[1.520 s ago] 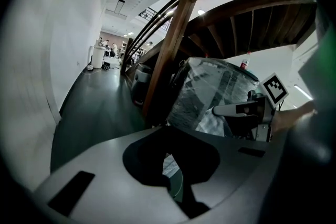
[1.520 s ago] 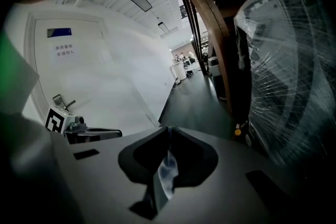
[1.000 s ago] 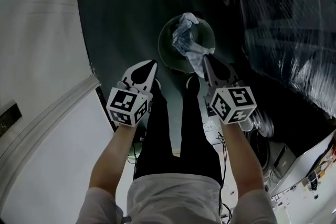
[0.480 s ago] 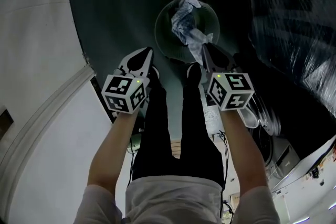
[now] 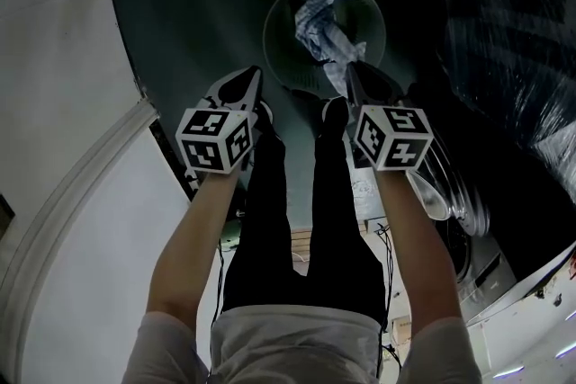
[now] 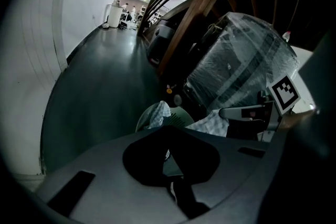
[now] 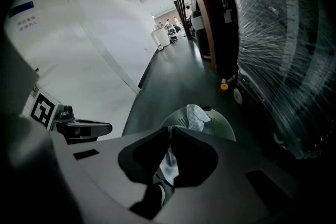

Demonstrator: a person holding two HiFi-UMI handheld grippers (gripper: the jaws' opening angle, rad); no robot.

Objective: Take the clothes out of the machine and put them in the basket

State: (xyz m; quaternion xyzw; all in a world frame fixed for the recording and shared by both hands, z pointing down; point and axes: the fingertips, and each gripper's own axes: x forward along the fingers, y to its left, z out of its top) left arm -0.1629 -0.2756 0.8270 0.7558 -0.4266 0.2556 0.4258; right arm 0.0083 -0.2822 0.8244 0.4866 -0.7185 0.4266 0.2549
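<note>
A round green basket (image 5: 275, 60) stands on the dark floor ahead of the person's feet. A pale blue checked cloth (image 5: 320, 12) lies heaped in it, and one end stretches up over the near rim. My right gripper (image 5: 352, 75) is shut on that end just above the rim; in the right gripper view the cloth (image 7: 168, 164) shows pinched between the jaws, with the basket (image 7: 223, 127) beyond. My left gripper (image 5: 252, 78) hangs beside the basket's near-left rim, shut and holding nothing. In the left gripper view the basket (image 6: 179, 118) and the held cloth (image 6: 212, 124) lie ahead.
A white curved panel (image 5: 63, 121) fills the left side. A big plastic-wrapped object (image 5: 508, 31) stands at the right, with a shiny round machine door (image 5: 445, 193) below it. The person's black-trousered legs (image 5: 301, 220) stand between the grippers. Dark floor stretches beyond the basket.
Both grippers have come down toward the basket. The cloth in the right gripper has sunk with it, and more of it now rests inside the basket.
</note>
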